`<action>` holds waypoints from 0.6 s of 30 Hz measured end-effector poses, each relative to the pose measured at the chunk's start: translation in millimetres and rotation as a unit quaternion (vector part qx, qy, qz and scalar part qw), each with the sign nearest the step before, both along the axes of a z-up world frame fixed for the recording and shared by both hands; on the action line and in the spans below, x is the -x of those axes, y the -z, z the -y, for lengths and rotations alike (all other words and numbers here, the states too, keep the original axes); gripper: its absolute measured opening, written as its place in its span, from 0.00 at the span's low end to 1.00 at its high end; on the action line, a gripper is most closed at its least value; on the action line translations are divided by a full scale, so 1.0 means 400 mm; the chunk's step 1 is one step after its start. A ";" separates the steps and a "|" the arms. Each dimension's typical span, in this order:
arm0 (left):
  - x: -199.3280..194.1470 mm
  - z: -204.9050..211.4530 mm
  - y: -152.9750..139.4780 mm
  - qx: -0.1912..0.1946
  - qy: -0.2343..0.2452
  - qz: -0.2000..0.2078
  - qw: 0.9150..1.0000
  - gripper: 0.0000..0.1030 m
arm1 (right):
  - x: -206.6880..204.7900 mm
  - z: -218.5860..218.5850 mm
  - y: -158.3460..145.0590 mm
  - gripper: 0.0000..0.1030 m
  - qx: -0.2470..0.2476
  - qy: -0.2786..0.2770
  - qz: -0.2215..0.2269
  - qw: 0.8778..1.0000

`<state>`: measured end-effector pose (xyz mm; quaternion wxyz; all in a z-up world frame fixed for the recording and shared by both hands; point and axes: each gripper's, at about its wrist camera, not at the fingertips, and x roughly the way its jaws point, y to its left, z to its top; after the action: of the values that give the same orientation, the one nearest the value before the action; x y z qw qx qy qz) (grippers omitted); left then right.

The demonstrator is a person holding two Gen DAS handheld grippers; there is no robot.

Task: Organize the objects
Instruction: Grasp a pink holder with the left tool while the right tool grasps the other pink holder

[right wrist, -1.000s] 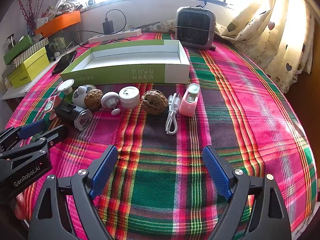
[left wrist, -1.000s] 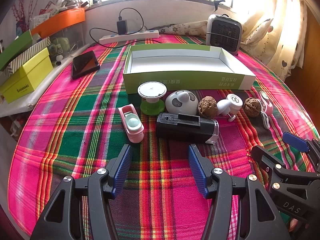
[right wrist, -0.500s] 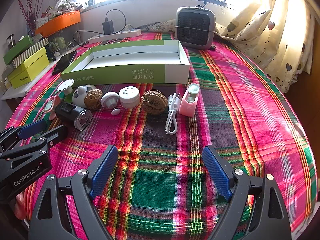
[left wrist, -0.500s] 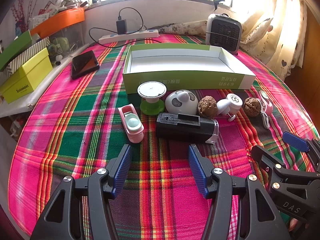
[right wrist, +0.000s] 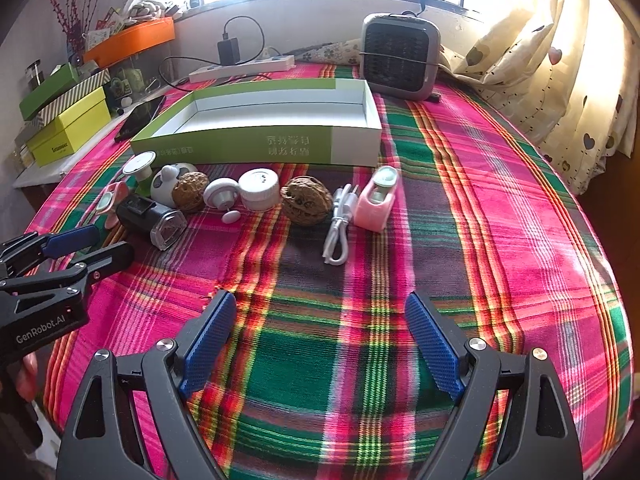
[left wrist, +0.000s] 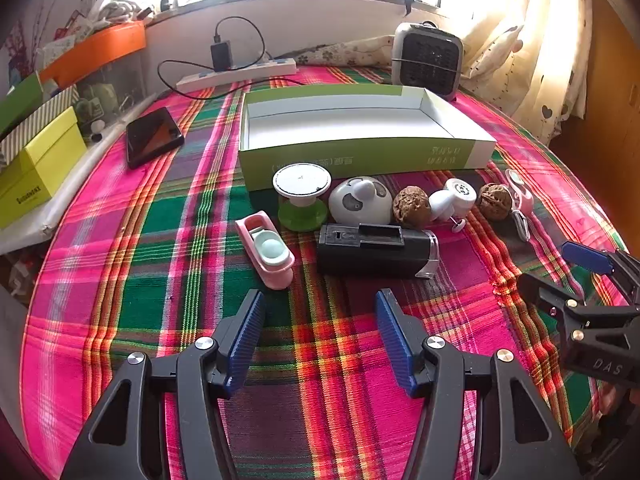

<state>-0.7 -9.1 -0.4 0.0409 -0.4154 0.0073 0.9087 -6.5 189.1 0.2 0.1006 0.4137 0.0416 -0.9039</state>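
Note:
An empty green-and-white box (left wrist: 360, 154) (right wrist: 256, 144) stands on the plaid cloth. In front of it lies a row of small things: a pink holder (left wrist: 266, 250), a green-and-white spool (left wrist: 302, 196), a round white gadget (left wrist: 360, 200), a black device (left wrist: 376, 250) (right wrist: 150, 216), two walnuts (left wrist: 412, 206) (right wrist: 306, 200), a white cap piece (right wrist: 259, 189), a white cable (right wrist: 338, 226) and a second pink holder (right wrist: 378, 198). My left gripper (left wrist: 320, 320) is open just short of the black device. My right gripper (right wrist: 320, 332) is open, nearer than the cable.
A small heater (right wrist: 400, 56) stands behind the box. A power strip with a charger (left wrist: 236, 72) lies along the back wall. A black phone (left wrist: 152, 136) rests at the left, beside yellow and green boxes (left wrist: 40, 164). A curtain (right wrist: 560, 72) hangs to the right.

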 end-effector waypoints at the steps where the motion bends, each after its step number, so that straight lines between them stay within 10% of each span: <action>1: 0.002 0.004 0.000 -0.005 0.001 0.001 1.000 0.54 | 0.001 -0.012 -0.002 0.84 0.003 0.006 0.001 1.000; 18: 0.033 0.090 -0.018 -0.045 -0.017 -0.001 0.999 0.54 | 0.106 -0.109 -0.055 0.84 0.018 0.066 -0.018 0.997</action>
<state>-13.7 -45.0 6.6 0.0446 -0.4127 -0.0407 0.9089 -49.1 232.7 22.1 0.0473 0.3977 -0.0009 -0.9163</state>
